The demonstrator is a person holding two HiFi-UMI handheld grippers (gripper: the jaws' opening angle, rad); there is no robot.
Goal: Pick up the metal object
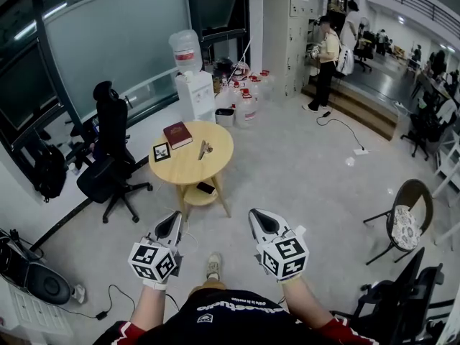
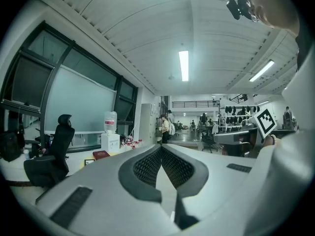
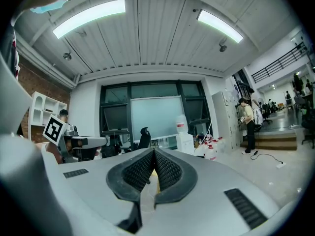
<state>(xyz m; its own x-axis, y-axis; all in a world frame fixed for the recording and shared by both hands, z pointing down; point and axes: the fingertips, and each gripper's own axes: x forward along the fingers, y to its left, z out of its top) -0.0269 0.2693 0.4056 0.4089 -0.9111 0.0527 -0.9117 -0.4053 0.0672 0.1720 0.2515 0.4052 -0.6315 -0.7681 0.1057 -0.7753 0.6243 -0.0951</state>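
1. The metal object (image 1: pixel 205 148) is sitting on the round tabletop (image 1: pixel 219 157), in the middle of the frame. It is just to the right of the red book (image 1: pixel 177 134) and the small picture frame (image 1: pixel 162 152).
2. Both claws are hanging low in the frame, well apart from the tabletop. The object is lying above them in the frame, between the two.
3. The left claw (image 1: pixel 175 220) is pressing its jaws together with nothing in them. The right claw (image 1: pixel 256 218) is doing the same.
4. The left claw is looking a little nearer to the object, but not by much.
5. The object is small and shiny. Its long side is maybe pointing up the frame, but it is too small to be sure.
6. I think the coming move is calling for coming closer and spreading one claw before reaching.
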